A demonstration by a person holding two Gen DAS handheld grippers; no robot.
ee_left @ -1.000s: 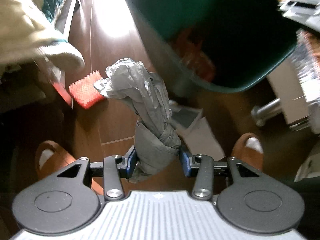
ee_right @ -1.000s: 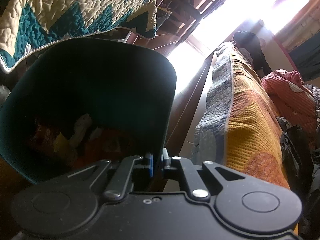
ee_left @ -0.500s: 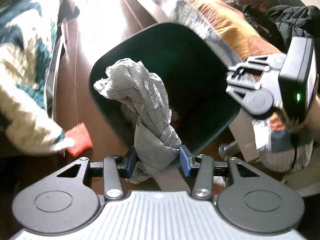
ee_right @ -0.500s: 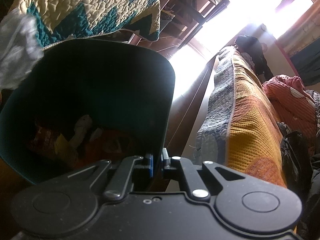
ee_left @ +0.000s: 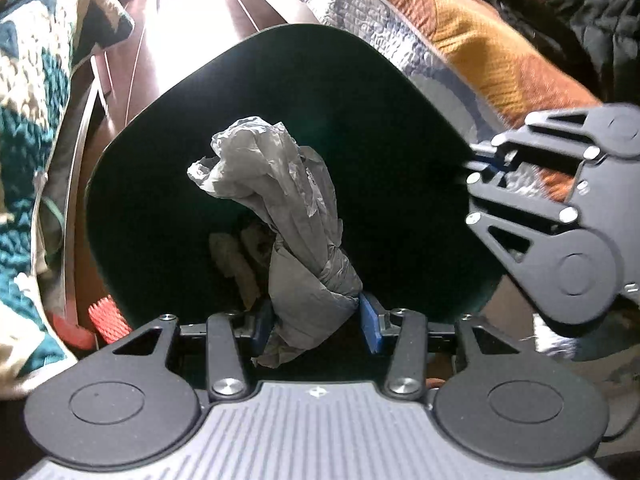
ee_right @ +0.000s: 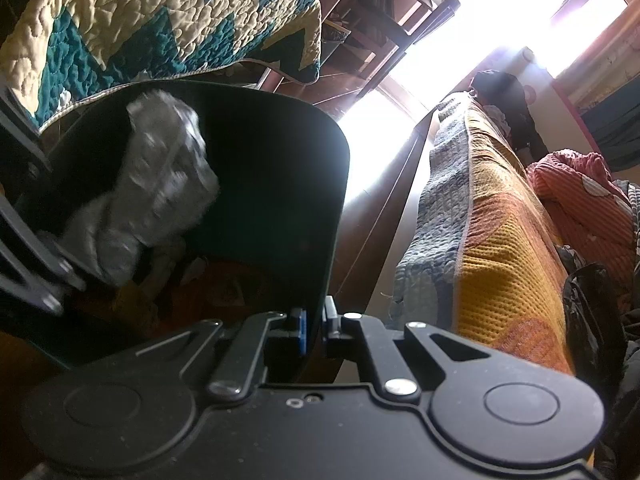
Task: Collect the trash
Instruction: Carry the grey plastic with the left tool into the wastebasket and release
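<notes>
My left gripper (ee_left: pixel 316 322) is shut on a crumpled grey plastic bag (ee_left: pixel 296 240), which sticks out over the mouth of the dark green trash bin (ee_left: pixel 168 92). In the right wrist view the same grey plastic bag (ee_right: pixel 160 184) hangs blurred inside the bin's opening. My right gripper (ee_right: pixel 316 330) is shut on the rim of the trash bin (ee_right: pixel 332 240), and the bin is tilted. That right gripper (ee_left: pixel 486 168) also shows at the bin's right edge in the left wrist view. Paper and orange wrappers (ee_right: pixel 224 288) lie at the bottom of the bin.
A teal and cream quilt (ee_left: pixel 28 120) hangs at the left, an orange and grey bedspread (ee_left: pixel 480 40) at the right. A red brush-like object (ee_left: pixel 108 318) lies on the dark wooden floor (ee_left: pixel 136 52) by the bin. Dark clothes (ee_right: pixel 592 320) lie on the right-hand bed.
My left gripper has carried the grey bag from beside the bin, above the floor, to over the bin's mouth. The bag has come into the right wrist view. The right gripper stayed put.
</notes>
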